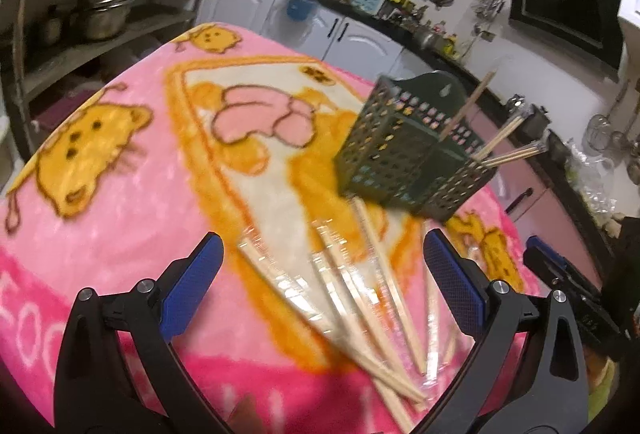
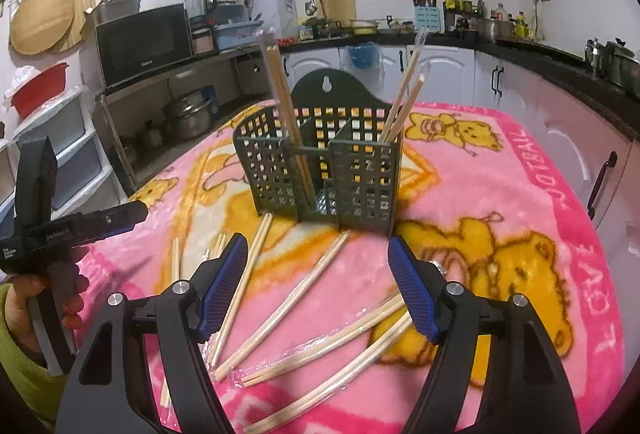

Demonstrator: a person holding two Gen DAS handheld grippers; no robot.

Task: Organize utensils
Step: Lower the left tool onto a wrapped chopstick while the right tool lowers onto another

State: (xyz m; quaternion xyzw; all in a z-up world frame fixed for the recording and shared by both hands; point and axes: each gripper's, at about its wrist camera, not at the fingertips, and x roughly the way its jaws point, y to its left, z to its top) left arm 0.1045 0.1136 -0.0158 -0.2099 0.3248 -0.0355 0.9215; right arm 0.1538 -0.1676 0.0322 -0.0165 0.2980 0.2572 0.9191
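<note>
A dark green perforated utensil holder (image 2: 320, 162) stands on a pink cartoon blanket; it also shows in the left wrist view (image 1: 412, 158). Several wrapped chopstick pairs (image 2: 288, 106) stand in its compartments. Several more wrapped chopstick pairs (image 2: 288, 302) lie loose on the blanket in front of it, also visible in the left wrist view (image 1: 352, 298). My left gripper (image 1: 324, 274) is open above the loose chopsticks and holds nothing. My right gripper (image 2: 318, 266) is open and empty above the loose chopsticks. The left gripper shows at the left of the right wrist view (image 2: 80, 230).
The pink blanket (image 2: 520, 194) covers the table. Kitchen counters and white cabinets (image 2: 440, 70) run behind it. A shelf with a microwave (image 2: 144, 42) and metal pots stands at the left.
</note>
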